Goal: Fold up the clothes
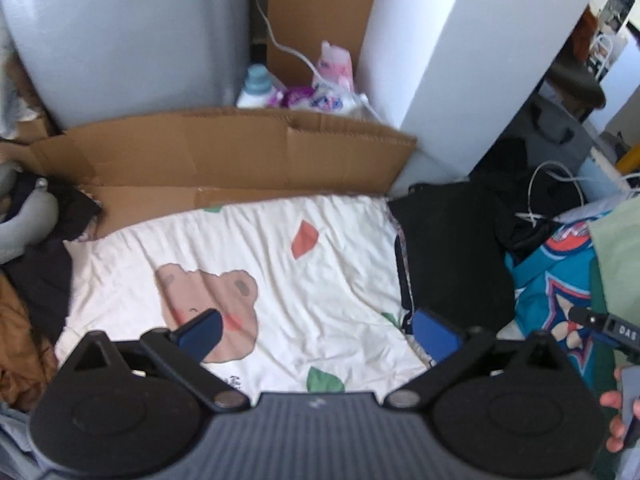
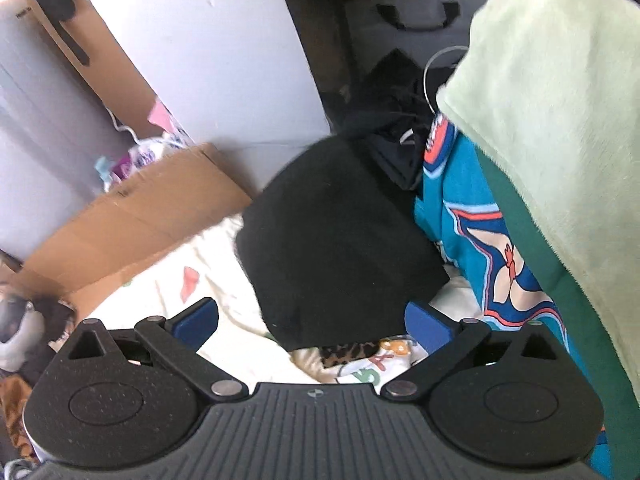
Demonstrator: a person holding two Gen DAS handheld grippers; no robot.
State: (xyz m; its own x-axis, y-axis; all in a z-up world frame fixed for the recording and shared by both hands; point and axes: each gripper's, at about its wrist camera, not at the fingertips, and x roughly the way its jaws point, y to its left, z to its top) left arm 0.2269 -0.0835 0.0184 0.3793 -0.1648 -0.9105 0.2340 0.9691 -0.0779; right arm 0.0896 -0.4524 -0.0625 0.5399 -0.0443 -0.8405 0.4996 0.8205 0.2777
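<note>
Cream bear-print sheet (image 1: 248, 264) fills the middle of the left view, with a black garment (image 2: 340, 240) lying on its right edge, dead center in the right view, and a teal patterned garment (image 2: 472, 216) just right of that. Left gripper (image 1: 318, 334) hangs over the sheet at the bottom of the frame, fingers spread wide with nothing in them. Right gripper (image 2: 312, 322) is the same deal, spread and empty over the black garment's near edge.

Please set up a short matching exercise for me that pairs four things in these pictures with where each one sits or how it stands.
Things:
1. bear-print sheet
2. black garment
3. flattened cardboard
4. left gripper

Places or states:
A. stands against the wall behind the sheet
B. open, holding nothing
C. spread flat in the middle
D. lies on the sheet's right edge, beside the teal printed cloth

Pairs: 1-C, 2-D, 3-A, 4-B
</note>
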